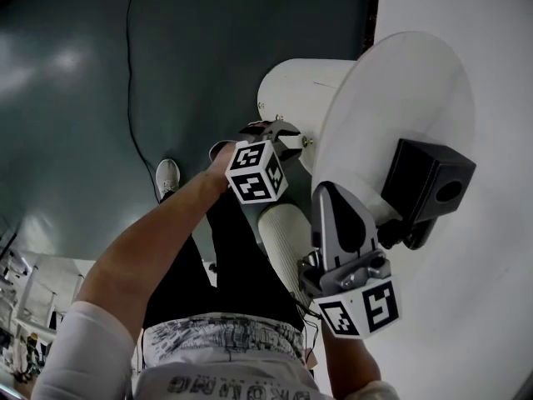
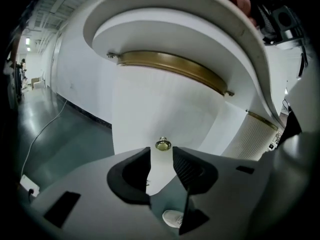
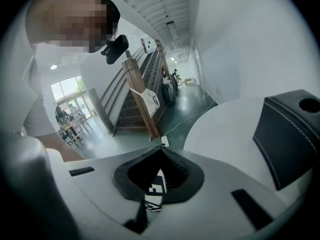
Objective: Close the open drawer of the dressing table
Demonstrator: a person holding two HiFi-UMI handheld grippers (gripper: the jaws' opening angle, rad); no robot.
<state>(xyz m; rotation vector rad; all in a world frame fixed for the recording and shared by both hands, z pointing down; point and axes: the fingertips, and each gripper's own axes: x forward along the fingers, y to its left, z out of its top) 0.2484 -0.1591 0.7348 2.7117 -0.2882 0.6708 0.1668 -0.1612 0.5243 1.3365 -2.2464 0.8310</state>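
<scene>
Below the bench edge, the rigid drawer likely slides easily. The left gripper, parted and empty, faces its brass knob, the spot to push. The right gripper is closed on nothing.

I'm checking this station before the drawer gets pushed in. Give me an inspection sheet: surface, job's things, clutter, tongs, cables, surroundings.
Surface: white round dressing table top, mostly bare.
Job's things: white curved drawer front with a brass knob; how far out it stands cannot be told.
Clutter: black box with a round hole, standing on the tabletop.
Grippers: left tongs open, the knob just beyond the tips, untouched; right tongs shut, empty, by the tabletop's edge.
Cables: one cable across the floor to a white plug.
Surroundings: glossy dark floor, white wall, staircase.
</scene>
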